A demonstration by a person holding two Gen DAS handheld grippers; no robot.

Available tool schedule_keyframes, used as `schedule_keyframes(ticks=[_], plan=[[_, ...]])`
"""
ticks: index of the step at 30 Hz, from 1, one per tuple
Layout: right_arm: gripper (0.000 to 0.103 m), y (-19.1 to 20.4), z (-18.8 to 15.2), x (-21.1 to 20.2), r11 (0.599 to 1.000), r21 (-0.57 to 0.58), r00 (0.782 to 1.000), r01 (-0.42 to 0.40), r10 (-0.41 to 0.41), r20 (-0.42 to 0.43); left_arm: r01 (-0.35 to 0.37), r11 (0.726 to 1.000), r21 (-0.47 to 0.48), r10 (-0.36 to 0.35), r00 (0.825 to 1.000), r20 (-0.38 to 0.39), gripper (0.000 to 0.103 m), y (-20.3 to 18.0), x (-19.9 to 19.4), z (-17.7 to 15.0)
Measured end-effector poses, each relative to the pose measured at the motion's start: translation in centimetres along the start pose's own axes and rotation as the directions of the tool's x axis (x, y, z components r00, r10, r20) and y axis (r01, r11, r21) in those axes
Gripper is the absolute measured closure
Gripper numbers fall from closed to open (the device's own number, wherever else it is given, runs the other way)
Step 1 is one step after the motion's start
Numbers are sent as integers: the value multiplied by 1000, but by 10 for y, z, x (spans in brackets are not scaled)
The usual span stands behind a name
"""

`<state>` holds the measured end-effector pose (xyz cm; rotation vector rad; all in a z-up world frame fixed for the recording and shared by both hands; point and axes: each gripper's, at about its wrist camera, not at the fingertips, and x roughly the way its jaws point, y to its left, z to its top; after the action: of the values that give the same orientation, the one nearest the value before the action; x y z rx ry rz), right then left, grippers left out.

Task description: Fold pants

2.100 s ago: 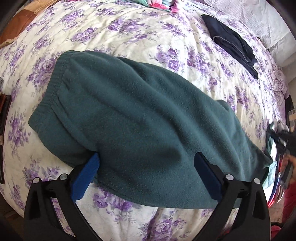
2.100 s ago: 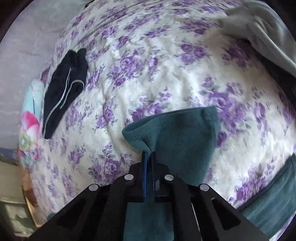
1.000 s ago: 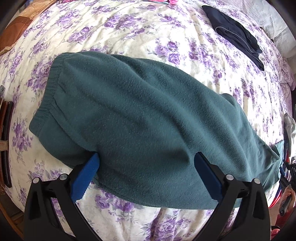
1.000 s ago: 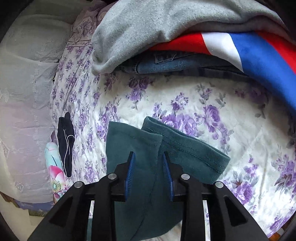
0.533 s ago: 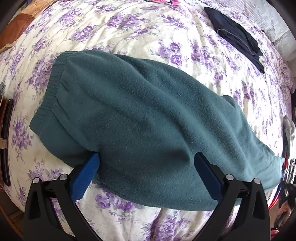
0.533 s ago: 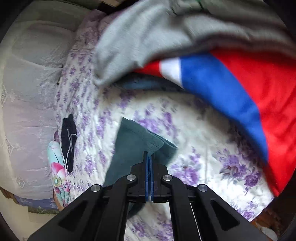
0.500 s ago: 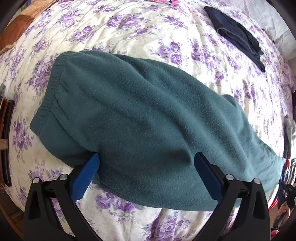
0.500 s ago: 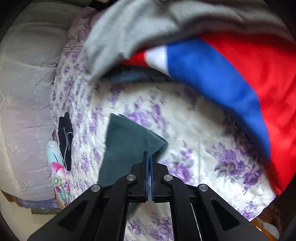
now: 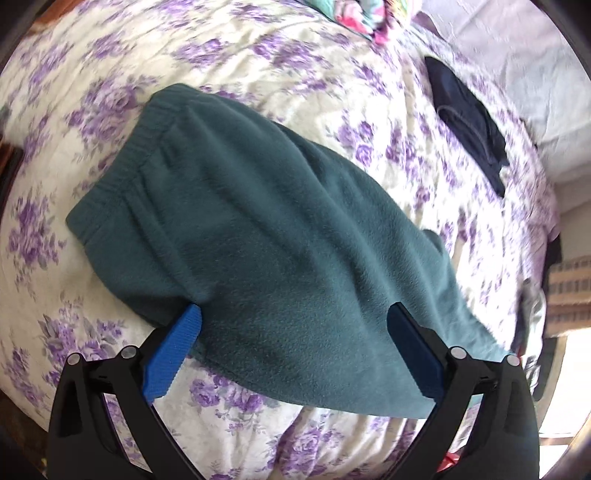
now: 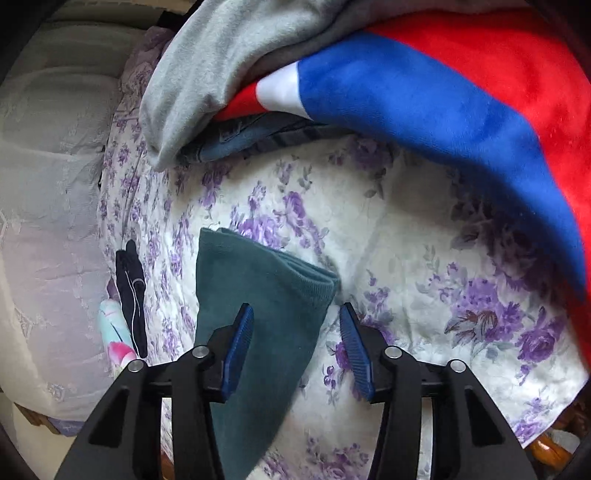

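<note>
The dark teal fleece pants [image 9: 273, 236] lie folded lengthwise on the purple-flowered bedspread [image 9: 258, 55], waistband at the upper left. My left gripper [image 9: 295, 325] is open, its blue pads spread over the near edge of the pants at the seat. In the right wrist view the leg cuffs [image 10: 266, 273] lie flat on the bedspread [image 10: 406, 280]. My right gripper [image 10: 295, 325] is open just behind the cuffs, holding nothing.
A dark folded garment [image 9: 469, 122] and a colourful folded cloth [image 9: 354, 14] lie at the far side; both show in the right wrist view, the garment [image 10: 131, 291] beside white pillows [image 10: 48, 184]. A pile of grey, denim and red-white-blue fabric [image 10: 406, 81] lies beyond the cuffs.
My right gripper, shut on the cuffs half a second ago, has opened and released them on the bed. The left gripper stays open and has shifted a little.
</note>
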<state>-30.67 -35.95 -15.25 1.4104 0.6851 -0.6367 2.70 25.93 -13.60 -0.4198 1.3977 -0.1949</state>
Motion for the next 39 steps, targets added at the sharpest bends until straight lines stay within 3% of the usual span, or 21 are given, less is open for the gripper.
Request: schedule_keyframes(ticks=[1, 2, 6, 9, 12, 14, 16, 17, 18, 19, 21, 22, 24, 26, 27, 29, 32, 36, 37, 39], plan=[[91, 3, 1, -1, 1000, -9, 1000, -19, 19, 0, 15, 1000, -23, -15, 1000, 5, 5, 5, -3, -1], [99, 6, 2, -2, 999, -29, 1000, -31, 31, -5, 23, 999, -35, -23, 1000, 8, 5, 6, -3, -4], [99, 30, 3, -3, 992, -130, 1000, -9, 7, -13, 83, 995, -51, -83, 996, -7, 5, 2, -9, -9], [99, 31, 4, 3, 991, -137, 1000, 12, -15, -26, 118, 991, 56, -118, 993, -19, 5, -28, -11, -10], [96, 17, 3, 14, 995, -95, 997, 38, -44, -59, 96, 969, 228, -95, 995, -16, 5, -77, -4, -9], [99, 5, 5, 17, 999, -44, 998, 4, -7, -69, 63, 950, 306, -64, 998, -9, 5, -106, 10, -6], [98, -1, 8, 15, 1000, -11, 996, -6, 5, -86, 5, 937, 349, 23, 997, -76, 5, -122, 44, -3], [97, -3, 10, 10, 1000, -1, 996, 9, -9, -85, -46, 932, 360, 95, 988, -121, 5, -122, 68, -2], [96, -3, 12, 4, 1000, 12, 997, 15, -14, -71, -106, 914, 392, 157, 982, -102, 5, -121, 84, -6], [89, -2, 13, -9, 999, 23, 999, 41, -40, -20, -132, 889, 439, 161, 986, -30, 5, -127, 78, -14], [78, 12, 13, -36, 993, -18, 987, 121, -118, 110, -175, 852, 493, 212, 977, -19, 5, -134, 81, -24], [73, 31, 12, -44, 984, -104, 979, 142, -124, 160, -178, 846, 502, 208, 978, -2, 5, -134, 76, -27], [62, 77, 2, -38, 941, -308, 985, 137, -96, 145, -141, 875, 463, 150, 989, 19, 5, -127, 59, -26], [48, 134, -25, -11, 864, -501, 998, 59, -39, 49, -114, 915, 387, 102, 993, 52, 5, -110, 38, -17], [48, 158, -42, 5, 826, -564, 1000, -2, -10, -18, -110, 935, 338, 92, 993, 70, 5, -98, 28, -12], [47, 204, -84, 51, 752, -639, 977, -161, 29, -212, -83, 966, 244, 64, 994, 83, 5, -76, 14, -4], [47, 254, -155, 125, 668, -680, 900, -302, -35, -434, -68, 993, 97, 58, 993, 103, 5, -32, 1, 0], [47, 291, -237, 194, 562, -729, 806, -390, -175, -566, -135, 991, -23, 137, 986, 95, 5, 13, 4, -6], [47, 299, -255, 205, 537, -738, 788, -409, -200, -582, -150, 988, -16, 151, 984, 97, 5, 19, 11, -12], [47, 310, -278, 221, 493, -761, 774, -422, -240, -585, -198, 978, 70, 183, 967, 175, 4, 13, 13, -23]])
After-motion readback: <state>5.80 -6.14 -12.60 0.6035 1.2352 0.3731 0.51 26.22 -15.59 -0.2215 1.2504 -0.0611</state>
